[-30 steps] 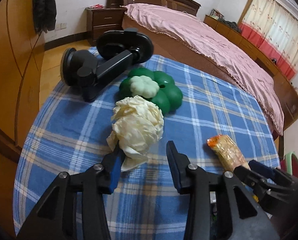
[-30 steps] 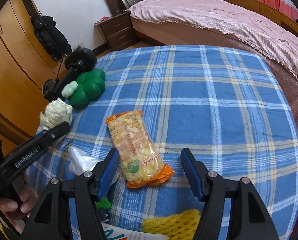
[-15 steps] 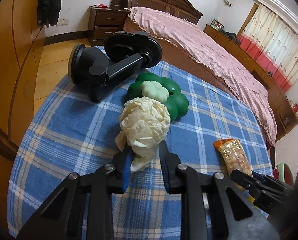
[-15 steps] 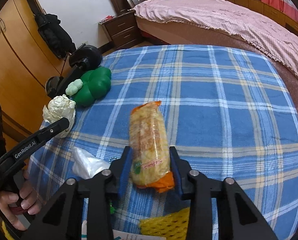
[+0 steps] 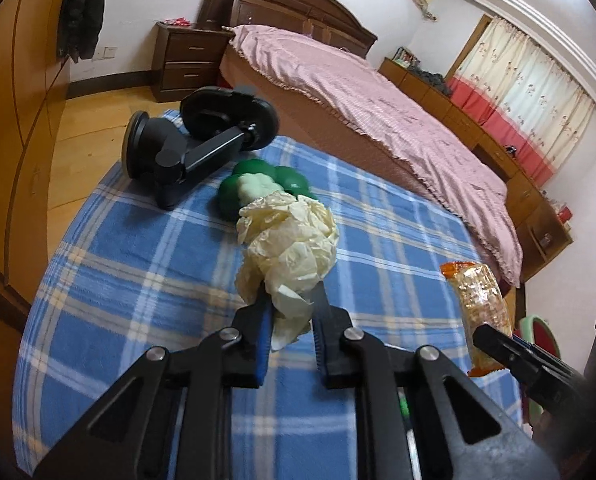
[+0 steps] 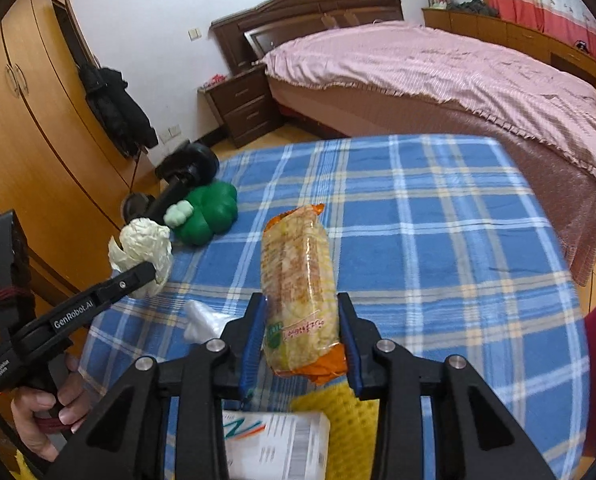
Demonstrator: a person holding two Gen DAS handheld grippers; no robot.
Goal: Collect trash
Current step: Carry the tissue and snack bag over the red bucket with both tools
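the left hand-held gripper (image 5: 290,312) has just closed and pinches the crumpled tissue wad (image 5: 288,240) by its lower tail, above the bench's (image 5: 110,280) left edge; light, soft, crushable. the right hand-held gripper (image 6: 302,328) pinches the snack packet (image 6: 298,280) low across its width: slick, brittle inside.

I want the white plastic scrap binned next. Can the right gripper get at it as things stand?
Probably not yet: the right gripper is shut on the snack packet. The white plastic scrap lies uncovered just left of it.
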